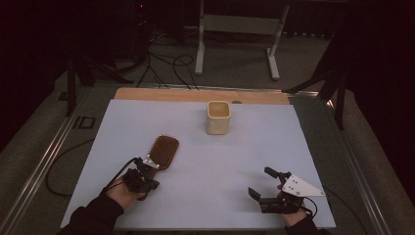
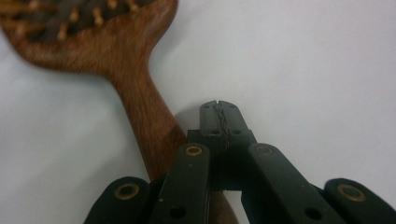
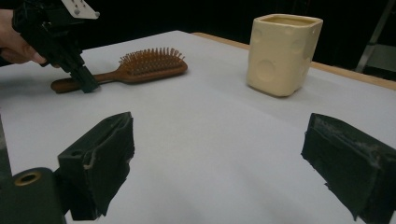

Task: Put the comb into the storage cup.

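The left gripper (image 2: 219,105) sits nearest, its jaws pressed together on nothing, tips on the table (image 1: 220,161) just beside the handle of the wooden hairbrush (image 1: 163,152) — the handle runs alongside them, bristled head pointing away toward the cream cup (image 1: 218,117). The right gripper (image 1: 262,183) rests well apart with jaws spread wide — the left is far nearer.

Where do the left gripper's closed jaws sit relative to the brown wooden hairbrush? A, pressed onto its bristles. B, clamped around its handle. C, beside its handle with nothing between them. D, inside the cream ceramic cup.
C: in the left gripper view the left gripper has its jaws shut together on nothing, right beside the handle of the brown wooden hairbrush, which lies on the white table.
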`<state>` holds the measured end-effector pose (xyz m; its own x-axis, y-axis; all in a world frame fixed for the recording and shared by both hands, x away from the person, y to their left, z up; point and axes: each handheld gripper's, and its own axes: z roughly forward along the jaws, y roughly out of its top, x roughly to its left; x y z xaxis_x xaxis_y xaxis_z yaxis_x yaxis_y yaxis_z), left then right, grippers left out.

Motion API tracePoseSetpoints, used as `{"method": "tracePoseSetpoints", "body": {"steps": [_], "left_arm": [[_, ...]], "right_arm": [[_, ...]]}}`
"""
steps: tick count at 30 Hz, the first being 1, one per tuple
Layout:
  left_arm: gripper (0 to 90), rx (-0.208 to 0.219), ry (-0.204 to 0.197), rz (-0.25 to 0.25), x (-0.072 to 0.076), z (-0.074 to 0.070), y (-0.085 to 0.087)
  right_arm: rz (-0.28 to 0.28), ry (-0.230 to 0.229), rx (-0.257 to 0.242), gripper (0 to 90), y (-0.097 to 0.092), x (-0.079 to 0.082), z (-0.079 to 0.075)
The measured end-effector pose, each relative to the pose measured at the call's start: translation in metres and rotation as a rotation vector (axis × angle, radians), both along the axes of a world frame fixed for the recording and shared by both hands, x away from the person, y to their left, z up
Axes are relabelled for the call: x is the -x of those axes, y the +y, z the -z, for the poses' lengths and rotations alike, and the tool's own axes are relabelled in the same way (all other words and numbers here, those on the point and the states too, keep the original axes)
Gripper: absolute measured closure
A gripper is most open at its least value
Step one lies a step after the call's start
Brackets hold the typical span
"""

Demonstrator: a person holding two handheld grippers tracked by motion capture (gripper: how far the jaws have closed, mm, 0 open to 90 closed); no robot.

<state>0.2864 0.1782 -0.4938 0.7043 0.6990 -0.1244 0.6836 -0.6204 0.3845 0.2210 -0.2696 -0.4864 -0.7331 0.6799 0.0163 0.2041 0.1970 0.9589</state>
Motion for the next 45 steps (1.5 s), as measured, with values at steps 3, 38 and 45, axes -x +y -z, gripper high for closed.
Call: {"method": "tracePoseSetpoints", "body": {"steps": [3, 38, 45], "left_arm": [[90.0, -0.011, 0.003, -0.012, 0.0, -0.001, 0.009], [87.2, -0.056, 0.026, 0.066, -0.013, -0.023, 0.046], [71.9, -0.046, 0.032, 0.091, -0.019, -0.027, 0.047]], "right_arm": [[-0.001, 0.0, 0.003, 8.8, 0.0, 0.0, 0.0], [-0.003, 0.007, 0.004, 8.8, 0.001, 0.0, 0.001], [-0.003, 0.008, 0.004, 8.9, 0.002, 0.0, 0.001]]}}
